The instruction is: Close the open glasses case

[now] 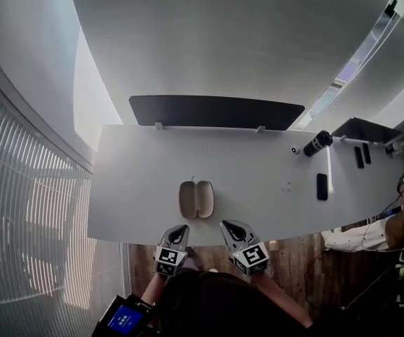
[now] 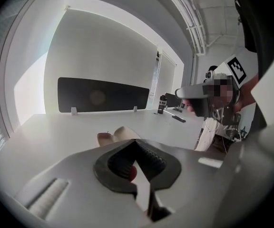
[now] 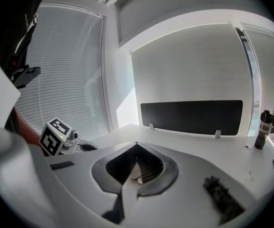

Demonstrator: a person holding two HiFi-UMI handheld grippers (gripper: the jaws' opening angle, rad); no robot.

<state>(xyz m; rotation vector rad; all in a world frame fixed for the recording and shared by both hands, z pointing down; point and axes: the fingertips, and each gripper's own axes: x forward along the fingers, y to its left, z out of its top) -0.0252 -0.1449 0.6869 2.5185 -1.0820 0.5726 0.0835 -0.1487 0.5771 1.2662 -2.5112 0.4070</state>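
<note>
- The glasses case (image 1: pixel 196 199) lies open on the white table (image 1: pixel 139 174), near the front edge. Its two shells lie flat side by side, hollows up, and the hinge line runs away from us.
- The left gripper (image 1: pixel 180 229) and the right gripper (image 1: pixel 227 225) hang just off the table edge on our side of the case, neither touching it. The case sits ahead, roughly between them.
- In the left gripper view the left gripper (image 2: pixel 135 141) has its tips together with nothing held, and the case (image 2: pixel 118 134) shows just beyond them.
- In the right gripper view the right gripper (image 3: pixel 137 144) is likewise tip to tip and empty.
- The closing has not begun, and the step in hand is the approach.
- We judge the neatest way is to pin one shell from above with one gripper. The other gripper then gets under the far shell's outer rim and swings it over the hinge.
- We cannot tell which shell is the lid, so we should take whichever lifts freely.
- The case looks light and smooth, and the table is slick. An unpinned case will likely skid, so we should press down before pushing.
- Closed tips may serve as a wedge under the rim. If the rim must be pinched instead, we need to open the tongs first.
- We should finish with a downward press near the front edge until the shells meet.
- The bottle (image 1: pixel 318 143) and the dark panel (image 1: pixel 216 111) stand well clear of this.
</note>
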